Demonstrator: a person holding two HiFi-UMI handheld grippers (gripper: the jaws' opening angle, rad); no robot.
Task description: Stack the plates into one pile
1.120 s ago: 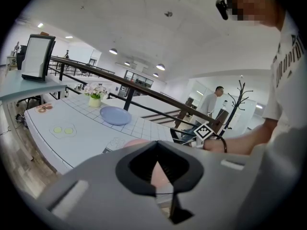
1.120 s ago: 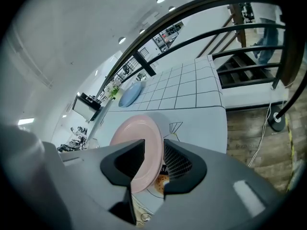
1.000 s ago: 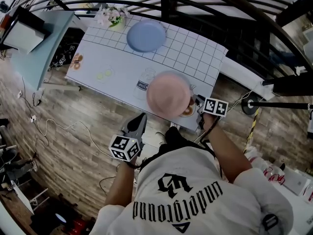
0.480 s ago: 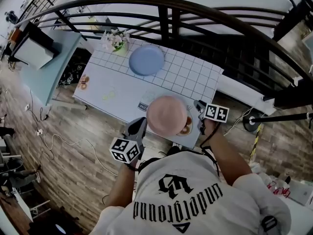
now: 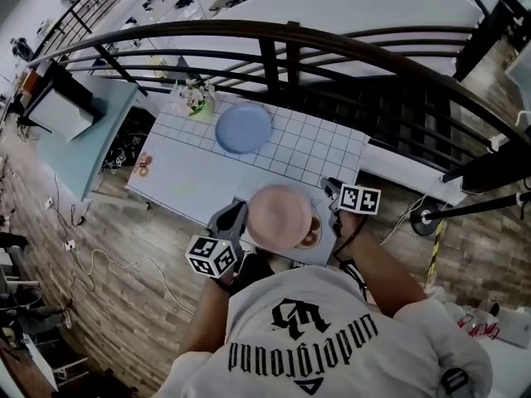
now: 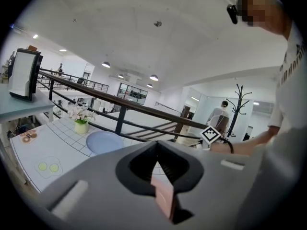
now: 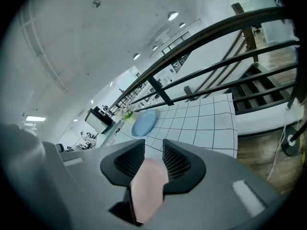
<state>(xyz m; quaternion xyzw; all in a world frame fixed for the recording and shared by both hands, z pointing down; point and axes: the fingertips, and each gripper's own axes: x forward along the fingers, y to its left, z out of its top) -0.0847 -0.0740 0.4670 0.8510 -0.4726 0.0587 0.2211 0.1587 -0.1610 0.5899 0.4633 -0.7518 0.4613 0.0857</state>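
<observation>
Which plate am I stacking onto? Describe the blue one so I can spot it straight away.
Find the white grid-patterned table beside the dark curved railing. At its far side, next to the small flower pot, lies the blue plate. It is the only blue, round thing there; the other plate, the pink plate, is held at the near edge.

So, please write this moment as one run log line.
left gripper: shut on pink plate | right gripper: shut on pink plate | blue plate: on table, far side | stack: not yet made
</observation>
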